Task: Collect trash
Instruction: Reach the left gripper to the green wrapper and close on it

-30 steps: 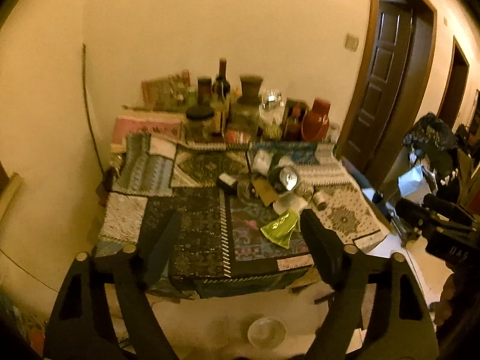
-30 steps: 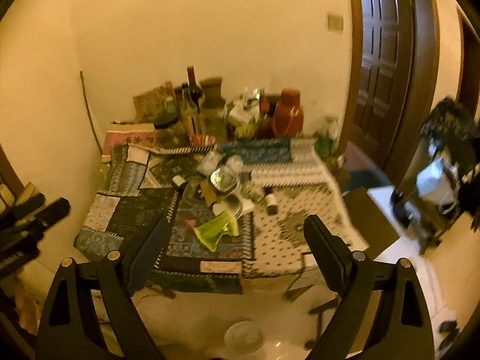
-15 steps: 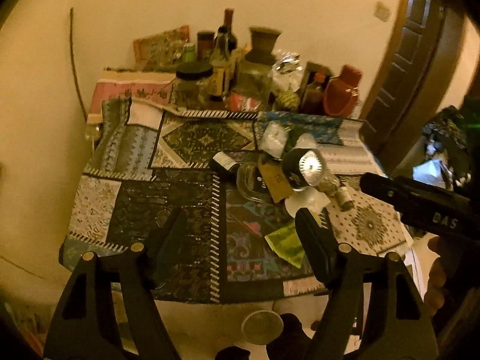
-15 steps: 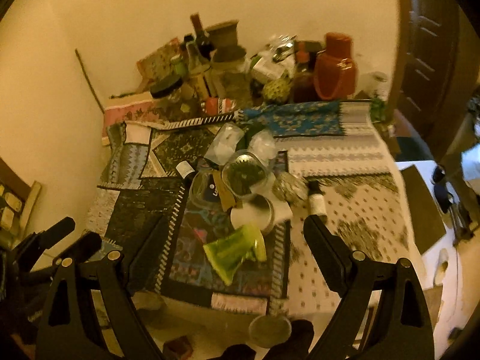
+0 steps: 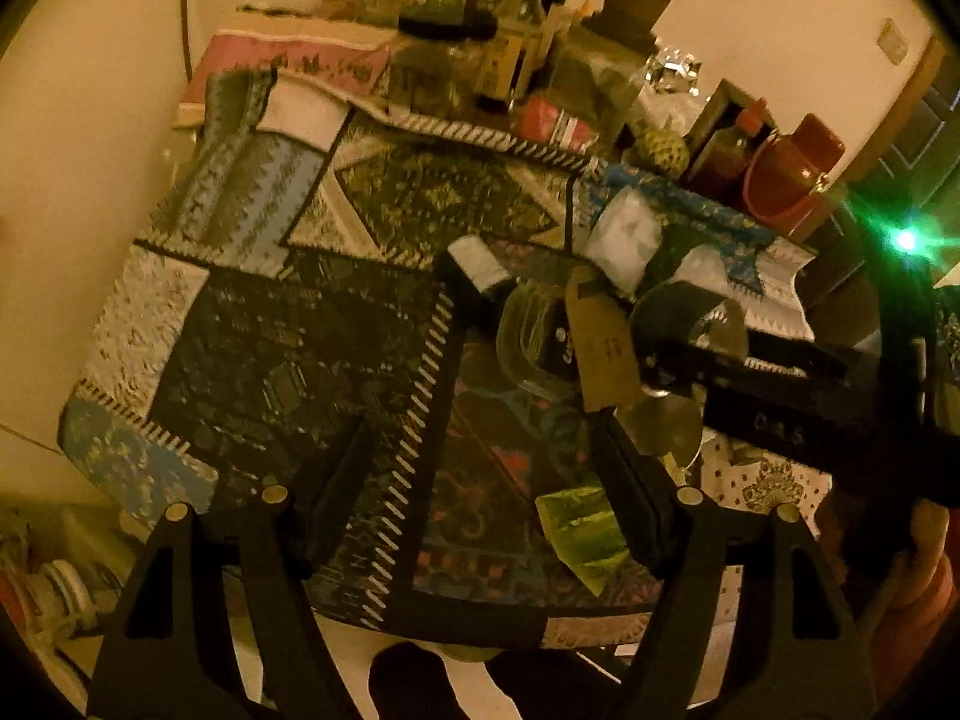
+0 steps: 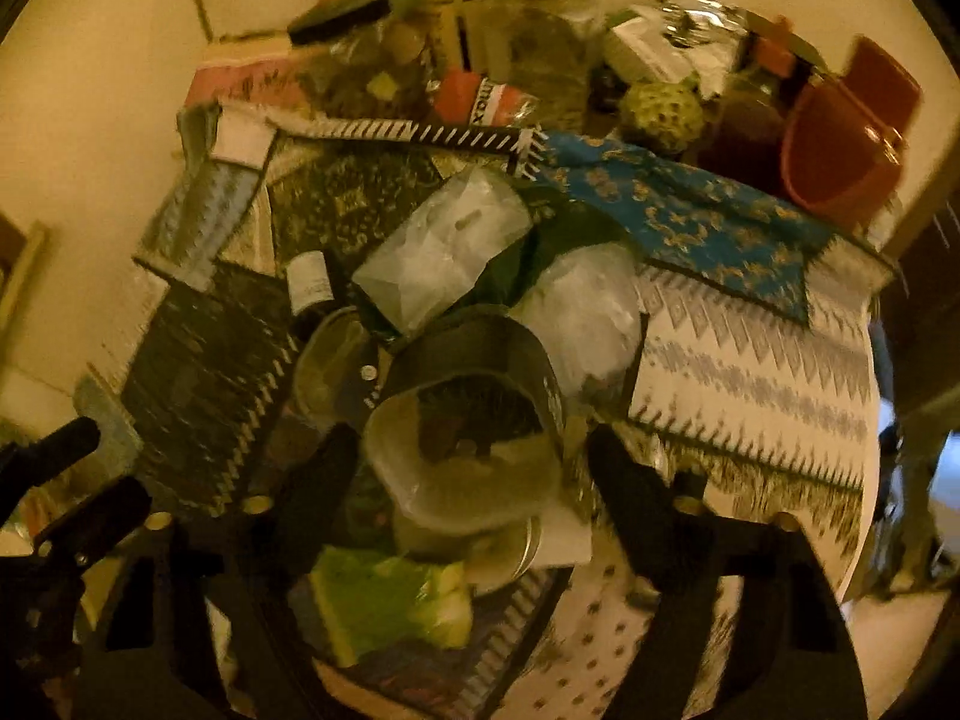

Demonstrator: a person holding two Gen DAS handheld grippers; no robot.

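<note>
Trash lies heaped at the middle of the bench [image 5: 252,330]: a clear plastic tub [image 6: 468,450] with a dark band round it, crumpled clear bags [image 6: 444,252] behind it, a green wrapper [image 6: 384,600] at the near edge and a brown paper tag [image 5: 600,348] beside a clear lid. The right hand-held gripper [image 6: 468,468] hangs over the tub with its jaws closing — the tub sits between them, the pads not yet pressing on it. The left hand-held gripper [image 5: 486,480] is released and empty above the patterned cloth, just left of the green wrapper.

The risk, as I judge it, is a poor bite: the tub looks thin and slippery, so a squeeze could buckle it or shoot it sideways into the glass bottles at the back. The two grippers are also near each other and could knock together.

Against a second ago both views sit far lower and closer to the heap — then the whole bench and the door showed — and the right jaws stood wider.
</note>
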